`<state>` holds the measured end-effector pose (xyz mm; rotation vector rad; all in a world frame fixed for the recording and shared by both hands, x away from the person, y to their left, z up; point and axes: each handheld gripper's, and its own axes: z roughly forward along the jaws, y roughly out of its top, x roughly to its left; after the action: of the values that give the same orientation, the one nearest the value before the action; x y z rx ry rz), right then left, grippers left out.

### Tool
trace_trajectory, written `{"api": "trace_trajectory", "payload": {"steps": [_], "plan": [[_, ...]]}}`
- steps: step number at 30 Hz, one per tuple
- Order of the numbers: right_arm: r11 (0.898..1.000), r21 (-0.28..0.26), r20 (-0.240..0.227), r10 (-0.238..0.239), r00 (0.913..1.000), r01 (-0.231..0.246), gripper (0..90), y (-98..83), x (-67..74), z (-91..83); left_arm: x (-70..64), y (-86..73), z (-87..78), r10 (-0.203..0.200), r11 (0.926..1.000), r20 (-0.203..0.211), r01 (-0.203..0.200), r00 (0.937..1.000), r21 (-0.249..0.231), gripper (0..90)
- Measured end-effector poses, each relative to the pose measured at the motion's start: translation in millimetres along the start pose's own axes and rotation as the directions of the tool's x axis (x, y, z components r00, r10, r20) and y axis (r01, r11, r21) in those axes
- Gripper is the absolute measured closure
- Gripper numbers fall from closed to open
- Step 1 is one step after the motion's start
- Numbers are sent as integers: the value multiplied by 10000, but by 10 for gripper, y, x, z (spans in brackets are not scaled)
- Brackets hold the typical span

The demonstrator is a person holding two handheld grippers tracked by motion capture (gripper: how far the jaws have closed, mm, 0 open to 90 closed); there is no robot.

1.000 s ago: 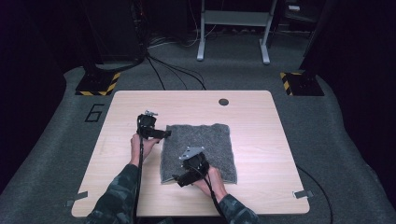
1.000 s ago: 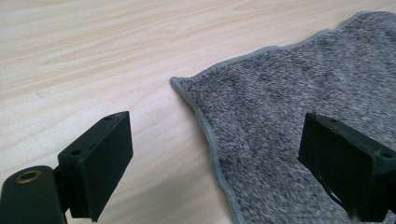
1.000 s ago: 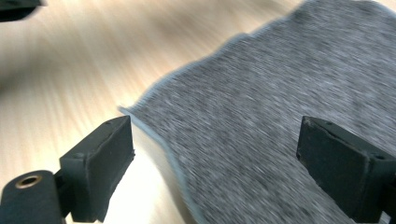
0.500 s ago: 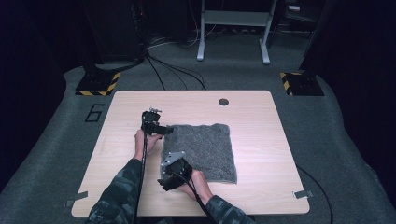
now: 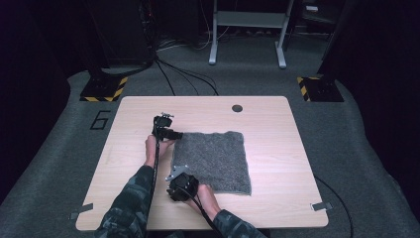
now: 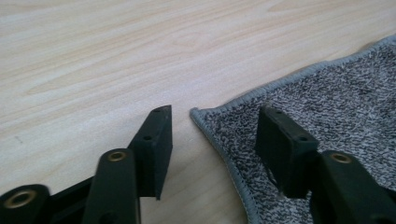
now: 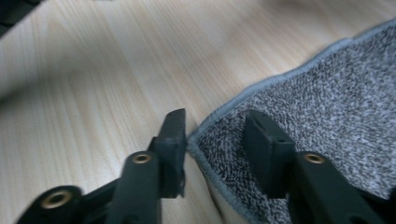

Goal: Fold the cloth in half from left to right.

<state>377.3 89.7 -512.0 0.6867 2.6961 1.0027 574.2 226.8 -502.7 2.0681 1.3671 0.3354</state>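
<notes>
Floor mark "6" (image 5: 100, 119) left of the table (image 5: 277, 163); left gripper (image 5: 174, 134) and right gripper (image 5: 174, 184), jaws just narrowed yet apart, each straddling a left corner of the grey towel (image 5: 213, 161), now flattened; round hole (image 5: 237, 108) beyond.
</notes>
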Motion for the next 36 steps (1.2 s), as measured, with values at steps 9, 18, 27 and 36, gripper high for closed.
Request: {"api": "trace_trajectory", "payload": {"steps": [9,18,27,36], "plan": [[9997,-228,89,11,10000,-9,829,-35,31,5,27,-18,21,158,9999,-262,-157,9995,28,719],[9994,-236,-43,260,9997,-261,860,-55,17,-38,13,-39,12,288,9996,-370,-287,9989,31,887],[9892,-1235,-122,784,9968,-793,865,-58,-64,-310,-6,34,-164,298,9992,-591,-313,9978,-254,892],[9743,-1916,-151,1174,9930,-1181,870,-32,-106,-527,-86,271,-426,580,9957,-755,-632,9955,-683,894]]}}
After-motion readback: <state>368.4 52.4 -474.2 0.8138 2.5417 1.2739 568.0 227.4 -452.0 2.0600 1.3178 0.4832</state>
